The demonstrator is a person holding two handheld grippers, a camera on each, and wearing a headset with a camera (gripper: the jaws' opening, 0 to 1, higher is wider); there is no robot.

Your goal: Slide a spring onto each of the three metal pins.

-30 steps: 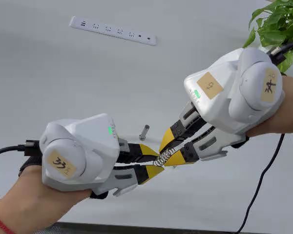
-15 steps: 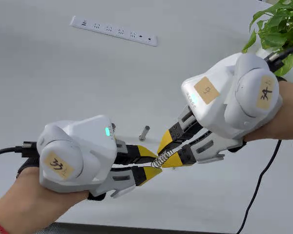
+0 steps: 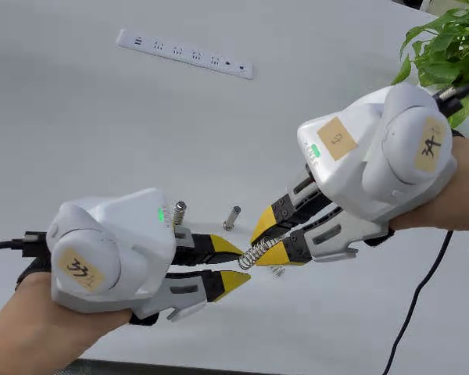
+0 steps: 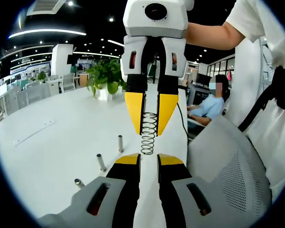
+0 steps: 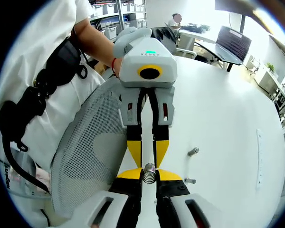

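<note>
- Two grippers, tips facing each other over the white table (image 3: pixel 102 141).
- One left gripper (image 4: pixel 149 160), nearest: jaws a narrow gap apart, nothing held.
- One spring (image 4: pixel 148 133) in the air, just past the left tips. Its free end points at that gap; cannot tell if it touches.
- One right gripper (image 5: pixel 149 175), on the spring's far side: jaws pinched on the spring's other end, between the yellow tips.
- Three pins standing on the table, all to the left of the spring in the left gripper view: near pin (image 4: pixel 79 183), middle pin (image 4: pixel 100 162), far pin (image 4: pixel 119 143).
- Near pin looks coiled in the head view, like a coil sits around it. Middle pin is bare. Far pin is too small to tell.
- One power strip (image 3: pixel 184 52), well beyond the spring, flat on the table.
- One plant (image 3: pixel 445 39), beyond the spring, behind the right gripper.
</note>
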